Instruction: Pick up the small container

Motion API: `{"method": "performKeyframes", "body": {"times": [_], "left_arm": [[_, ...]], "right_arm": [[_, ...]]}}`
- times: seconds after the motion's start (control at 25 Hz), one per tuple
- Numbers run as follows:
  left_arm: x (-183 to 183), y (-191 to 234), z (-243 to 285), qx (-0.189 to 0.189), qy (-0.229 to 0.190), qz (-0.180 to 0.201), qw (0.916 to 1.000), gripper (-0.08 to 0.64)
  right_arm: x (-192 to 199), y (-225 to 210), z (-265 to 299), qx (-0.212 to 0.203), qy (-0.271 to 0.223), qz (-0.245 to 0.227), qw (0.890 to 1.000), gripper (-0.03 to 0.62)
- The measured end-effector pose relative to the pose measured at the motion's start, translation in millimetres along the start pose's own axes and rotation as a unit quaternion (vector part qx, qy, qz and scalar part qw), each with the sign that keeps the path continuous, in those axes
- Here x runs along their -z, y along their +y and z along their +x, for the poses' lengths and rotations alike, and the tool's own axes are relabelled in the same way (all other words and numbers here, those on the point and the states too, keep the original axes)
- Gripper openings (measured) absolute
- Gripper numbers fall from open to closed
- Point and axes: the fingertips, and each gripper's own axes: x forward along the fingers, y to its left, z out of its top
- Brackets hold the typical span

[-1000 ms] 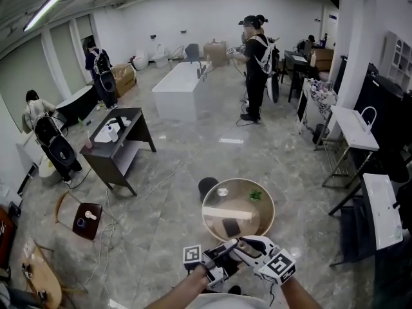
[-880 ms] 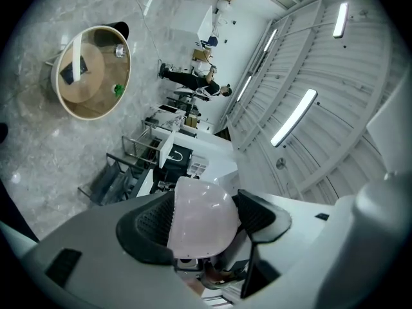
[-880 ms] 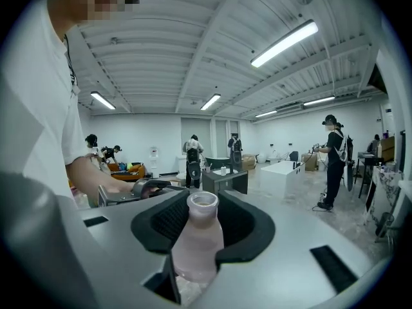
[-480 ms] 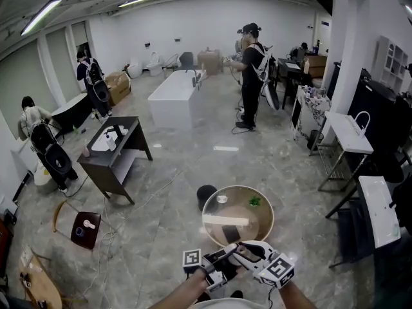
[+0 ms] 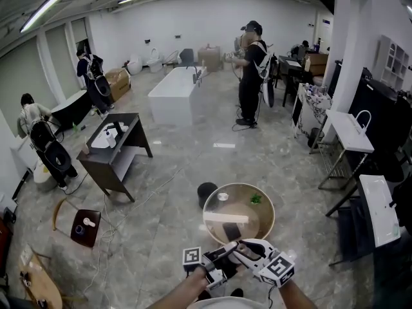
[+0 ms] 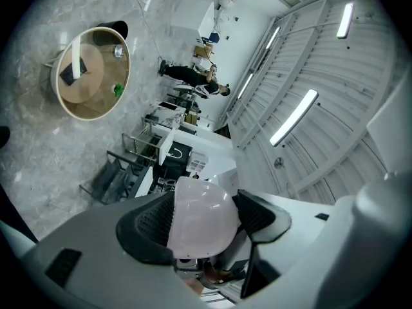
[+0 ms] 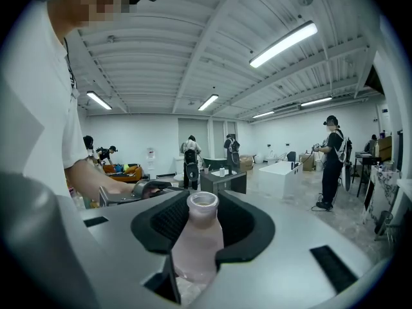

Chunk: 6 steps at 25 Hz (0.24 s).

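A small pale pink bottle (image 7: 198, 240) with an open neck stands upright between the black pads of my right gripper (image 5: 246, 248), which is shut on its body. My left gripper (image 5: 225, 252) is shut on a pale pink rounded piece (image 6: 198, 221), shaped like a cap. Both grippers are held close together, tips toward each other, low in the head view just before a round glass-topped table (image 5: 269, 219). In that view the pink pieces are too small to make out. The left gripper's handle and the hand on it (image 7: 129, 188) show behind the bottle in the right gripper view.
On the round table lie a white bar (image 5: 226, 217), a dark flat thing (image 5: 230, 229), a green item (image 5: 255, 199) and a small clear cup (image 5: 222, 196). A black round object (image 5: 206, 190) sits on the floor beside it. A dark vanity (image 5: 116, 150), a white tub (image 5: 172, 93) and several people are farther off.
The head view has shifted slightly, so the table and grippers sit a little lower in it. Both grippers keep their holds and stay together.
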Motion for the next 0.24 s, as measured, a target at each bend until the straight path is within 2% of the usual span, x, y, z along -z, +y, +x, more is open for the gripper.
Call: {"method": "performKeyframes", "body": {"times": [0.24], "left_arm": [[-5.2,-3.5,3.5,-0.005,0.000,0.006,1.0000,0.318]], "right_arm": [[-4.1,-5.2,1.7,0.004,-0.002,0.001,1.000,0.150]]}}
